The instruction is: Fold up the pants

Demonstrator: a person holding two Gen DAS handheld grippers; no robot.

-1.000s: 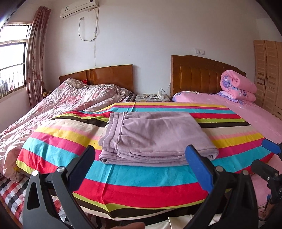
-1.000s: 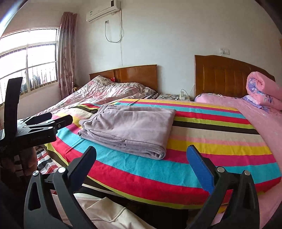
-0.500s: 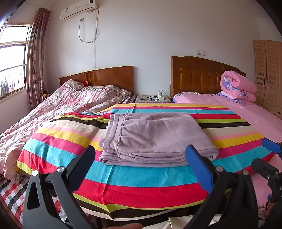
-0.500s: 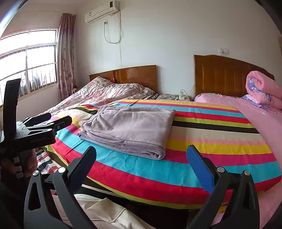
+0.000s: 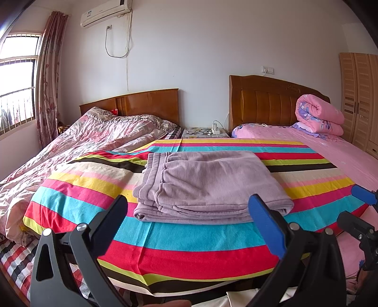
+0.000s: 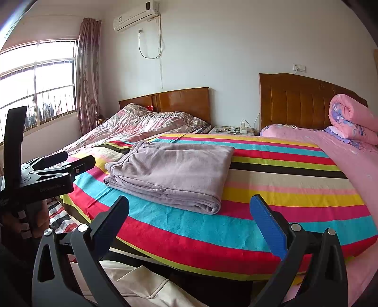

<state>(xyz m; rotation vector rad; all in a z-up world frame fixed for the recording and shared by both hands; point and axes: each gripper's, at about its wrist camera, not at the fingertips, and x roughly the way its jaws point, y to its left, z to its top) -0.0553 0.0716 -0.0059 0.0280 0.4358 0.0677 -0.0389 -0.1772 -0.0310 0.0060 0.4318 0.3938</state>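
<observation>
The mauve pants point(image 5: 210, 186) lie folded into a thick, roughly square stack in the middle of the striped blanket point(image 5: 189, 238), their ribbed waistband point(image 5: 151, 174) turned toward the left and the layered edges facing the near side. In the right wrist view the same pants point(image 6: 172, 172) sit left of centre with a rounded fold at the near right corner. How many layers the stack has is hard to count.

The left gripper point(image 5: 189, 217) hangs short of the blanket's near edge, fingers spread wide and empty. The right gripper point(image 6: 189, 217) is likewise spread wide, holding nothing. Its blue pad point(image 5: 363, 194) pokes in at the right edge of the left view, mostly cut off. A hand point(image 6: 30, 222) grips the left tool's handle, partly hidden.

The blanket covers a bed with a pink sheet point(image 5: 349, 155) and a rolled pink quilt point(image 5: 319, 115) by the padded headboard point(image 5: 267, 104). A second bed beside it carries a rumpled floral quilt point(image 5: 78, 146). A small nightstand point(image 5: 204, 132) stands between the headboards. An air conditioner point(image 5: 106, 11) hangs above, beside a curtain point(image 5: 48, 78) and a barred window point(image 6: 37, 87).
</observation>
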